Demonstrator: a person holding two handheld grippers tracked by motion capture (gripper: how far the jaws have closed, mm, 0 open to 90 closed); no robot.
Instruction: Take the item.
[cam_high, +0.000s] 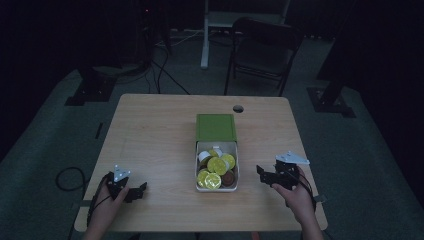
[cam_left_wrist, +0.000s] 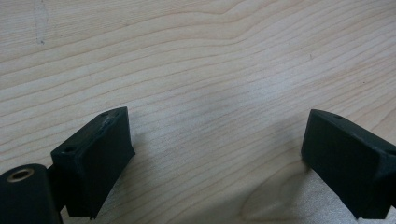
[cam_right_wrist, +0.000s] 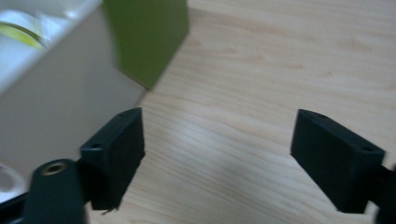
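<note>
From above, the white box (cam_high: 217, 167) sits a little right of the middle of the table (cam_high: 160, 130), packed with round gold-foil discs (cam_high: 215, 172) and a couple of brown ones. Its green lid (cam_high: 215, 127) lies flat at the box's twelve o'clock, touching its far edge. A small round hole (cam_high: 238, 108) in the tabletop shows at about one o'clock from the lid.

The left tool (cam_high: 142, 187) is at roughly eight o'clock from the box, well apart from it, low at the near-left part of the table, with the left hand (cam_high: 107, 207) behind it. The right tool (cam_high: 260, 172) is at the box's three o'clock, near it but not touching, carried by the right hand (cam_high: 297, 197).

The left gripper view gives what the high view is too dark and small to tell: the left tool (cam_left_wrist: 217, 140) is spread wide over bare wood grain, nothing between its jaws. The right gripper view, somewhat blurred, shows the right tool (cam_right_wrist: 217, 154) also spread, with bare wood between the jaws. It adds the white side wall of the box (cam_right_wrist: 51, 98) at ten o'clock and a green edge of the lid (cam_right_wrist: 147, 37) at eleven o'clock, both clear of the pads.
</note>
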